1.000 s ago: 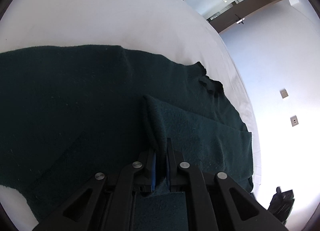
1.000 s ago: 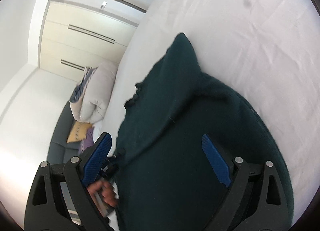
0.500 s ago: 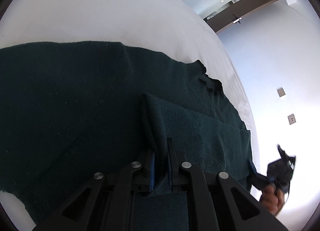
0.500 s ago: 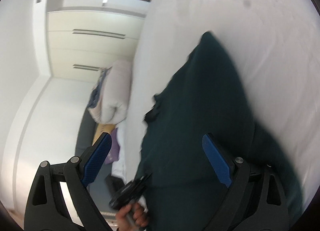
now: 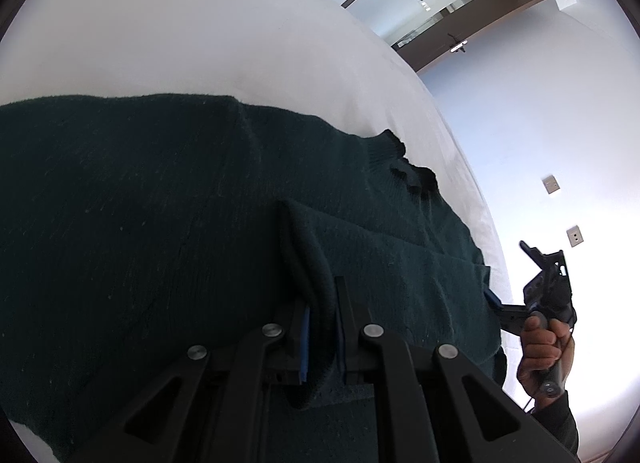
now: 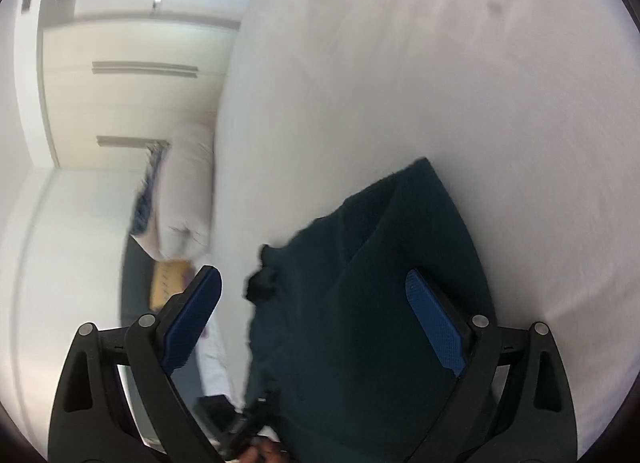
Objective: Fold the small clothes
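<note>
A dark green knit sweater (image 5: 140,223) lies spread on a white bed (image 5: 180,35). My left gripper (image 5: 322,303) is shut on a folded edge of the sweater, a sleeve or side flap laid over the body. The sweater's collar (image 5: 412,175) points to the right. My right gripper (image 6: 316,315) is open and empty, held above the sweater (image 6: 360,303) near its collar end. It also shows in the left wrist view (image 5: 536,295), held by a hand at the sweater's right edge.
White bed sheet (image 6: 440,63) surrounds the sweater. A rolled duvet or pillow (image 6: 188,199) lies beyond the bed's edge, with white wardrobe doors (image 6: 132,71) behind. A wall with sockets (image 5: 552,185) and a doorway (image 5: 440,23) lie to the right.
My right gripper has pulled back and swung so less of the sweater fills its view; it has come further into the left wrist view. The left gripper stays shut on the fold.
</note>
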A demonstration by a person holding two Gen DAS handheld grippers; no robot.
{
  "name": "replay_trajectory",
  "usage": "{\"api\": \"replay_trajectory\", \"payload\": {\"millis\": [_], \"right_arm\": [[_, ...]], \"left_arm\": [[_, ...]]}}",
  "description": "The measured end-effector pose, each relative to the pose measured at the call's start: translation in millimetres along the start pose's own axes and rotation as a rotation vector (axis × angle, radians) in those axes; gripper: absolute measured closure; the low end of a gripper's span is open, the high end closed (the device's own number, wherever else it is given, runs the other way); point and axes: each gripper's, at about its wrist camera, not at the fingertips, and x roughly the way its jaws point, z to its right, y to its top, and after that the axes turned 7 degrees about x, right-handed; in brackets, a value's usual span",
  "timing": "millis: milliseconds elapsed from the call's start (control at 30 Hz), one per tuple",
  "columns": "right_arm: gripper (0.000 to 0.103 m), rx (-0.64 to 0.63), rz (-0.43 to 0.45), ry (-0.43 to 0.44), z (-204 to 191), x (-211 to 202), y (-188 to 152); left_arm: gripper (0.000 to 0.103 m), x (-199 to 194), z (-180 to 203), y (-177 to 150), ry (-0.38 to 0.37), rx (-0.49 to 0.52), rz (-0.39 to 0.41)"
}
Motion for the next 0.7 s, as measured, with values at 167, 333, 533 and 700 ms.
{"api": "replay_trajectory", "payload": {"millis": [167, 333, 533, 700], "right_arm": [[0.008, -0.121, 0.000, -0.046, -1, -21, -36], [0.008, -0.168, 0.019, -0.013, 8, -72, -105], [0.008, -0.172, 0.005, 0.056, 22, -114, -198], [0.008, -0.203, -0.028, 0.002, 17, -108, -250]], "left_arm": [[0.054, -28, -3, -4, -0.021, -0.062, 0.024], [0.003, -135, -24, -37, 0.025, -0.108, 0.249], [0.003, -262, -144, -104, 0.067, -0.453, 0.489], [0.010, -299, -226, -134, 0.003, -0.730, 0.582]]}}
